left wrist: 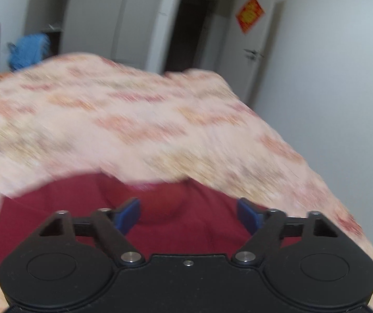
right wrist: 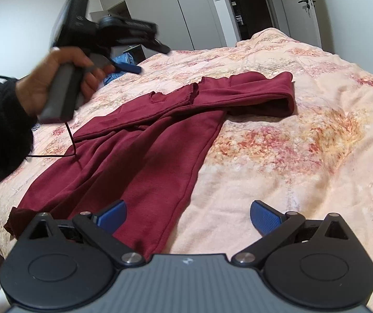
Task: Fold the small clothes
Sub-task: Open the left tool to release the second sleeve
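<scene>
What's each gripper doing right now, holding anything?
Left gripper: open, empty, above the red garment.
Right gripper: open, empty, by the garment's near edge.

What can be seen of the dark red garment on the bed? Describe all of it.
The dark red garment is a soft knit piece lying spread on the floral bedspread, partly folded: one long sleeve is laid across the top, ending in a cuff. A raw, frayed edge shows near the top. Folds run lengthwise. Neither gripper holds it; the right gripper hovers open over its near hem. A thin black cable trails onto it.
</scene>
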